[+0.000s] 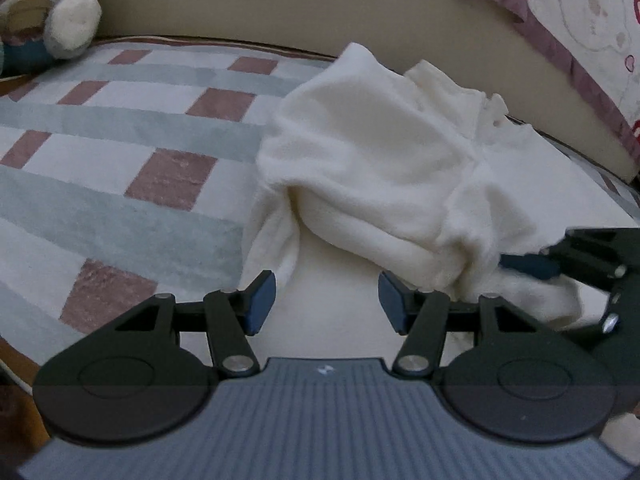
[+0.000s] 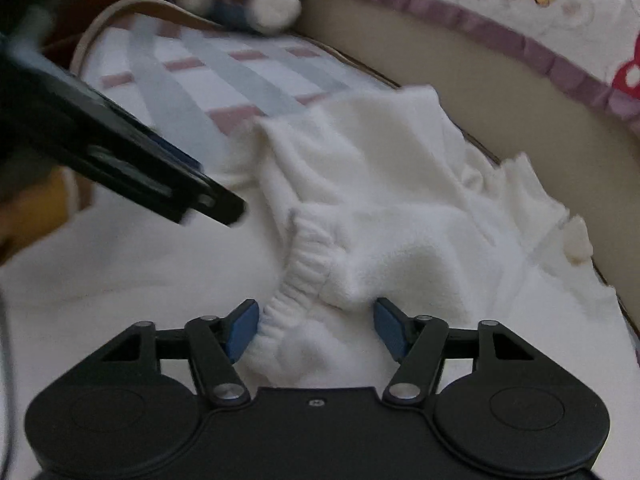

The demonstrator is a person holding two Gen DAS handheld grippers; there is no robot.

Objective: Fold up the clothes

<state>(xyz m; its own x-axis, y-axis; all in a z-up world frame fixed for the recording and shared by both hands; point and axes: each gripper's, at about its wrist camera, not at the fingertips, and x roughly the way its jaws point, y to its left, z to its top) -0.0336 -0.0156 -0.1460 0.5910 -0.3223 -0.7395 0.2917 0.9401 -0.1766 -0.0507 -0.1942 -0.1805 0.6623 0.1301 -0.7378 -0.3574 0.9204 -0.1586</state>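
Cream fleece garment (image 1: 384, 168) lies bunched on a checked bed cover (image 1: 132, 136), close to the padded bed edge (image 1: 280, 12), w/ a flatter white part spread toward the cameras. A ribbed elastic cuff (image 2: 298, 276) shows in the right wrist view, so it's prob a sleeve or leg end; can't tell which. Not folded as it lies: heaped, creased, 1 part rolled over another.

Left gripper (image 1: 326, 300): jaws wide apart, nothing between the pads, hovering over the flat white fabric just short of the heap. Right gripper (image 2: 316, 328): jaws also apart, but the cuff and the fleece next to it sit between the 2 pads, the cuff just beside the left pad. Not clamped on it, as far as the pics show. In the left wrist view the right gripper comes in at the right edge, tips at the heap's lower corner.

Handling, my read: light, very soft, thick pile, no stiffness at all, so it'll droop and sag from any 1 hold. Not slippery and not fragile; fleece should grab the pads well. Best holds are the firmer bits: the ribbed cuff, hems, seams. Pinching mid-panel would likely pick up 2+ layers. A 2-point hold, spread apart, should pull it flat.

Stuffed toy (image 1: 52, 8) sits well apart at the far corner.
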